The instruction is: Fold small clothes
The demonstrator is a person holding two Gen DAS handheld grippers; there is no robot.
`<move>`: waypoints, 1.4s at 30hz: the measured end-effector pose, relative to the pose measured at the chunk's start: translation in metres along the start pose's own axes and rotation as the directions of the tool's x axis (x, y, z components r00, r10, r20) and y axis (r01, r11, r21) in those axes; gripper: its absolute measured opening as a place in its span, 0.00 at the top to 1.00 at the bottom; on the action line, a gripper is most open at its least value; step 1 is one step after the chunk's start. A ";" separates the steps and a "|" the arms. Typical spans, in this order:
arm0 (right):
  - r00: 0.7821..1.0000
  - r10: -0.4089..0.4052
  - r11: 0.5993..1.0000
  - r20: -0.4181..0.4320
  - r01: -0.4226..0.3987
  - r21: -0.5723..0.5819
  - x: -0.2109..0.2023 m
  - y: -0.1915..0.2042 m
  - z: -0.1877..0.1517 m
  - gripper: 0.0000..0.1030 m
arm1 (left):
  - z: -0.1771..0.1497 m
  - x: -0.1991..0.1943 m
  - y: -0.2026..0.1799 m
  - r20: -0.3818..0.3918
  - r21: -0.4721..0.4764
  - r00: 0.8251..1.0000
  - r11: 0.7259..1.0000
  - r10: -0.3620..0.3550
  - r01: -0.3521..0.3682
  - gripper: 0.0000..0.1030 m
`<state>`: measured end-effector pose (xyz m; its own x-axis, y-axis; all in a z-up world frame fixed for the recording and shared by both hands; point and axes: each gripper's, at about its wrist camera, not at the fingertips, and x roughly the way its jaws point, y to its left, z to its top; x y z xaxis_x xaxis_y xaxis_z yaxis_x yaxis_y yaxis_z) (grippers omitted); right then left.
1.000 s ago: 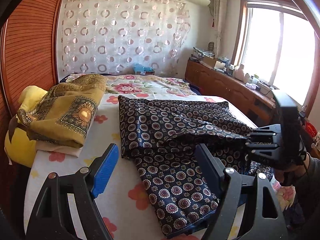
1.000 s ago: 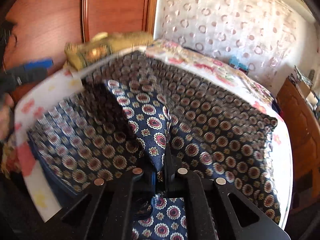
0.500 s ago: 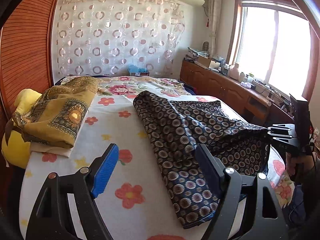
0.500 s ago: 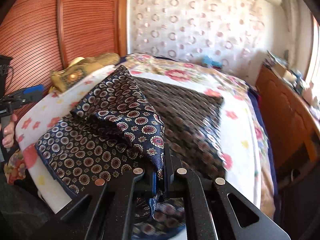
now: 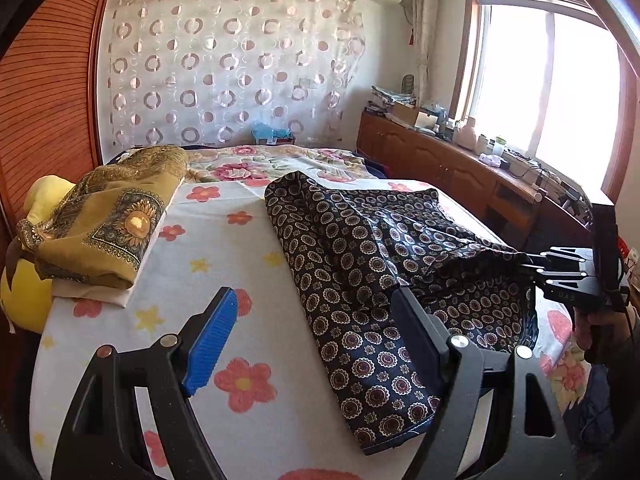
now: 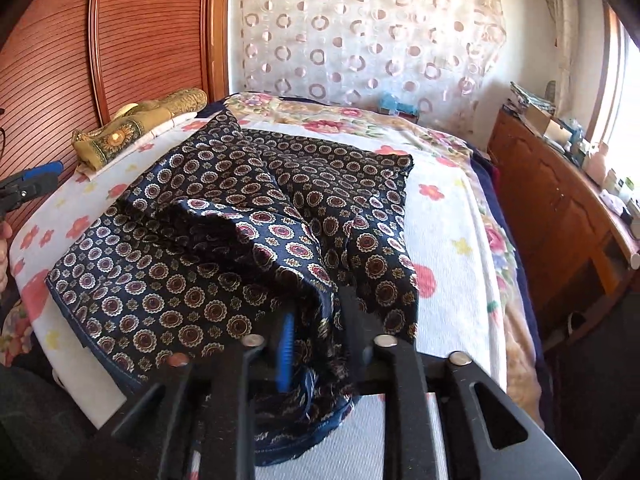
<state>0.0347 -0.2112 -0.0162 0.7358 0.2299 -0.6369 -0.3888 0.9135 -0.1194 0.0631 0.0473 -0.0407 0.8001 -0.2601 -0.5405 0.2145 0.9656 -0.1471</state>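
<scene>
A navy patterned cloth (image 5: 360, 248) lies partly folded across the flowered bed; it also shows in the right wrist view (image 6: 224, 216). My right gripper (image 6: 316, 336) has its jaws a little apart with a bunched fold of the cloth between them at the bed's near edge. It shows from the side in the left wrist view (image 5: 532, 268), at the cloth's right end. My left gripper (image 5: 308, 336) is open and empty, hovering over the bed left of the cloth, not touching it.
A folded mustard-gold cloth (image 5: 108, 220) lies on a yellow pillow (image 5: 24, 280) at the bed's left side by the wooden wardrobe (image 5: 44, 92). A wooden cabinet (image 5: 460, 168) with clutter runs under the window at the right.
My right gripper has pulled the cloth's corner over to the right edge of the bed and lowered it; its jaws have parted slightly. The left gripper stayed open and hardly moved.
</scene>
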 end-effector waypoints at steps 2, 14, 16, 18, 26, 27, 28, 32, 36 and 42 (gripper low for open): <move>1.000 -0.004 1.000 0.009 0.004 0.004 -0.010 -0.003 -0.001 0.65 | -0.001 0.000 0.000 0.000 0.000 1.000 1.000 0.000 0.000 0.23; 0.992 0.098 0.995 0.082 -0.095 -0.038 -0.016 0.025 0.022 0.53 | -0.005 -0.002 -0.001 -0.001 0.007 1.000 1.000 0.015 -0.015 0.23; 0.989 0.129 0.991 0.075 -0.126 -0.050 -0.009 0.034 0.028 0.53 | -0.005 -0.002 0.000 -0.001 0.004 1.000 1.000 0.018 -0.018 0.23; 0.985 0.162 0.985 0.056 -0.158 -0.067 0.002 0.045 0.036 0.53 | -0.006 -0.002 0.001 -0.001 0.003 1.000 1.000 0.021 -0.021 0.23; 0.956 0.290 0.944 -0.038 -0.292 -0.153 0.043 0.085 0.064 0.53 | -0.007 -0.006 0.010 0.005 -0.013 0.999 0.999 0.033 -0.033 0.23; 0.954 0.294 0.940 -0.057 -0.300 -0.166 0.050 0.090 0.065 0.53 | -0.007 -0.006 0.010 0.004 -0.014 0.999 0.999 0.034 -0.034 0.23; 0.953 0.293 0.936 -0.080 -0.303 -0.182 0.057 0.095 0.065 0.53 | -0.007 -0.007 0.011 0.004 -0.016 0.999 0.999 0.034 -0.034 0.23; 0.942 0.290 0.916 -0.168 -0.324 -0.238 0.079 0.111 0.062 0.53 | -0.008 -0.007 0.012 0.005 -0.020 0.999 0.999 0.033 -0.032 0.23; 0.946 0.270 0.911 -0.181 -0.312 -0.268 0.093 0.115 0.068 0.52 | -0.009 -0.006 0.011 0.002 -0.023 1.000 0.999 0.030 -0.030 0.23; 0.951 0.261 0.901 -0.166 -0.302 -0.312 0.098 0.123 0.068 0.53 | -0.009 -0.006 0.009 -0.003 -0.018 1.000 1.000 0.025 -0.025 0.23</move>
<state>0.0970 -0.0537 -0.0420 0.5062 0.4017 -0.7631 -0.7452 0.6491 -0.1526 0.0550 0.0571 -0.0466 0.8037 -0.2359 -0.5463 0.1846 0.9716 -0.1480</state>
